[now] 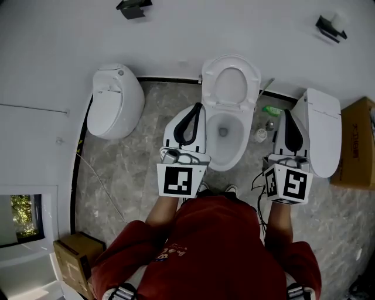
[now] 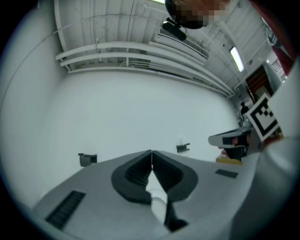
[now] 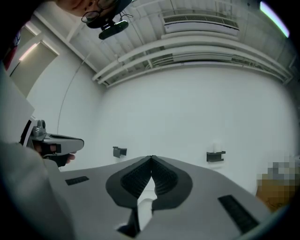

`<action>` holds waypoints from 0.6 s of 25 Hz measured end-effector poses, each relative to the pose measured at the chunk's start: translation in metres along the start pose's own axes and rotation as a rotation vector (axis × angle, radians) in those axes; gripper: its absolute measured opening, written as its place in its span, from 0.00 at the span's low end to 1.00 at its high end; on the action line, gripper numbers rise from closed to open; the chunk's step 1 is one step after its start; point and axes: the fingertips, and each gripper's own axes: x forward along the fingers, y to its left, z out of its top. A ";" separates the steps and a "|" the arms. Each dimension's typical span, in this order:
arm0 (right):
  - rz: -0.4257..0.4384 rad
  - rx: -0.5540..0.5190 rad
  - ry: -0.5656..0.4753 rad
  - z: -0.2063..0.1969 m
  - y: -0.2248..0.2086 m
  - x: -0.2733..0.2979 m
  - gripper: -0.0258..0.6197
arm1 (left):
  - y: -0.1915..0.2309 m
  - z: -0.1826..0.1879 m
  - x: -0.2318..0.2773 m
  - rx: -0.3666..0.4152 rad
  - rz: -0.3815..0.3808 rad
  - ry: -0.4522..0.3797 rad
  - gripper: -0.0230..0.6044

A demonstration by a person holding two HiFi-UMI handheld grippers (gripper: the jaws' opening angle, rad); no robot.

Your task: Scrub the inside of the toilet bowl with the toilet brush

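Note:
The white toilet (image 1: 211, 155) stands on the floor in front of me with its lid (image 1: 230, 87) up; the bowl (image 1: 224, 132) is open to view. My left gripper (image 1: 198, 106) is held level over the bowl's left rim, jaws together with nothing between them. My right gripper (image 1: 287, 112) hangs to the right of the toilet, also shut and empty. In the left gripper view, the left gripper (image 2: 151, 151) faces a bare white wall; in the right gripper view, the right gripper (image 3: 151, 157) faces the same wall. A green item (image 1: 271, 109) and a small round pot (image 1: 260, 135) lie on the floor right of the bowl; I cannot make out a brush for certain.
A second toilet (image 1: 114, 99) with its lid down stands at the left, and a third toilet (image 1: 321, 132) at the right. Cardboard boxes sit at the far right (image 1: 357, 143) and lower left (image 1: 73, 258). Black brackets (image 1: 133, 7) (image 1: 331, 26) hang on the wall. A cable (image 1: 96, 176) lies on the grey stone floor.

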 end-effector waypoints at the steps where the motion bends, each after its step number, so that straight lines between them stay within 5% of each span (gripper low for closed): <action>1: -0.004 0.000 -0.016 0.003 -0.002 -0.001 0.04 | -0.002 0.003 0.000 0.003 -0.001 -0.006 0.03; 15: -0.031 -0.017 -0.017 0.005 -0.022 -0.008 0.04 | -0.023 0.020 0.005 0.027 -0.004 -0.036 0.03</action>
